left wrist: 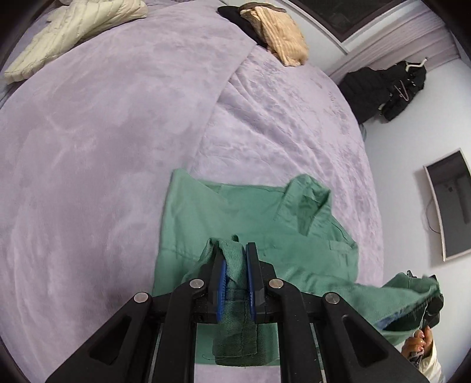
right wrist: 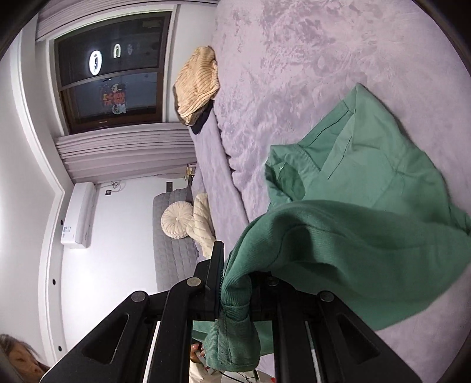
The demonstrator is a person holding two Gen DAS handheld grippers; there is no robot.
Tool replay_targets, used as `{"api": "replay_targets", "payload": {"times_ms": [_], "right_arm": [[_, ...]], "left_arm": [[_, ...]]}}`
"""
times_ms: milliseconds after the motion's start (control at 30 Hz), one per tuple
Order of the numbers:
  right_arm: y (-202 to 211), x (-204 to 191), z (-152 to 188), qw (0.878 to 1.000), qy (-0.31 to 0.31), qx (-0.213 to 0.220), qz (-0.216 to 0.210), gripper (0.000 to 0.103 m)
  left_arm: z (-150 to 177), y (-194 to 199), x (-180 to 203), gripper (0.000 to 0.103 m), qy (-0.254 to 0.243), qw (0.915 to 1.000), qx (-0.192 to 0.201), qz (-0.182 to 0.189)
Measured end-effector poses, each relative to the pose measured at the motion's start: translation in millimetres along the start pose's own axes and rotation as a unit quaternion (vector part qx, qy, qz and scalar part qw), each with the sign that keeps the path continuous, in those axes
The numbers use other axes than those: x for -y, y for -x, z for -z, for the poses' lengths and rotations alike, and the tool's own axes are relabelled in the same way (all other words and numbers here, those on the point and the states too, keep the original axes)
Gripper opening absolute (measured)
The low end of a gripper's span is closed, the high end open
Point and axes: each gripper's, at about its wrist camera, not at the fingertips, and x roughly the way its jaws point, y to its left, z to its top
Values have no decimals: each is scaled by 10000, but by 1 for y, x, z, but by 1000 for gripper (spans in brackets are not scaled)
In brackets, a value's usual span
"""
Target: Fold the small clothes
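A green collared shirt (left wrist: 235, 218) lies partly folded on the lilac bed cover (left wrist: 103, 132), collar toward the right in the left wrist view. My left gripper (left wrist: 235, 259) is shut on a green hem of the shirt, which hangs down between its blue pads (left wrist: 221, 277). At the lower right of that view my right gripper (left wrist: 432, 297) holds another edge of the shirt, a hand below it. In the right wrist view the right gripper (right wrist: 235, 265) is shut on a thick green fold; the shirt (right wrist: 368, 182) drapes over and hides its right finger.
A cream puffer jacket (left wrist: 73, 26) lies at the bed's far left, a beige ribbed garment (left wrist: 282, 32) on dark cloth at the far edge. Black coats (left wrist: 382, 88) hang on the wall. A window (right wrist: 112, 67), wall heater (right wrist: 79, 215) and grey couch with cushions (right wrist: 173, 224) stand beside the bed.
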Motion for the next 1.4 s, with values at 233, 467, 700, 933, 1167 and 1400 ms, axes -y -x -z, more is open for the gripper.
{"api": "replay_targets", "payload": {"times_ms": [233,467,700,933,1167,1400], "right_arm": [[-64,57,-89,9941,-573,-110,914,15],[-94,65,-114,9805,-265,-502,1880,46],[-69,12,-114,9626,1142,-631,2376,66],[-116,-4,-102,8551,3189,-1101,3936,67],[-136,10,-121,8590,2999,-1155,3985,4],[-99,41,-156,8752,2291,-722,4199,4]], "left_arm": [[-34,-84,-6,14,-38,9955,-307,-898],[-33,-92,-6,18,-123,9921,-534,-1127],[-44,-34,8,103,-588,9848,306,-1609],[-40,-98,26,103,-1621,9669,-369,-1935],[-53,-146,42,36,-1410,9719,-503,-1816],[-68,-164,-3,36,-752,9671,-559,-2363]]}}
